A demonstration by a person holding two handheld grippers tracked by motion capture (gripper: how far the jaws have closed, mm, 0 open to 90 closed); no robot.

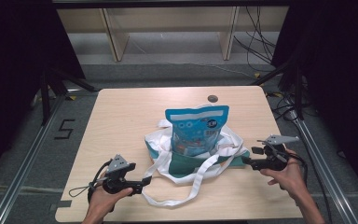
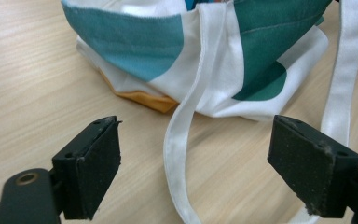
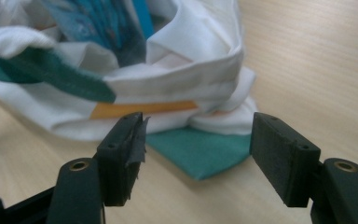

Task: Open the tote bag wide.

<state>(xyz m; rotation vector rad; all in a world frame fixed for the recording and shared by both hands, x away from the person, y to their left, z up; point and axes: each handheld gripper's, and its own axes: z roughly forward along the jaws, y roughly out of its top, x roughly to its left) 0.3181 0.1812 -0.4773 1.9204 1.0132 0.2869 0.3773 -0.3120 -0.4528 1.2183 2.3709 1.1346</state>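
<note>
A white, teal and orange cloth tote bag [image 1: 186, 158] lies crumpled at the table's middle, with a blue snack pouch [image 1: 196, 128] standing upright inside it. Its long white straps [image 1: 193, 189] loop out toward the front edge. My left gripper [image 1: 145, 181] is open at the bag's front left; one white strap [image 2: 179, 154] runs between its spread jaws on the wood. My right gripper [image 1: 247, 161] is open at the bag's right side, and a teal corner of the bag [image 3: 198, 154] lies between its jaws, untouched by either pad.
The light wooden table [image 1: 121, 112] has bare surface to the left, behind and in front of the bag. A small round grey disc [image 1: 212, 98] sits near the far edge. Metal rails, cables and wooden shelving lie on the floor beyond.
</note>
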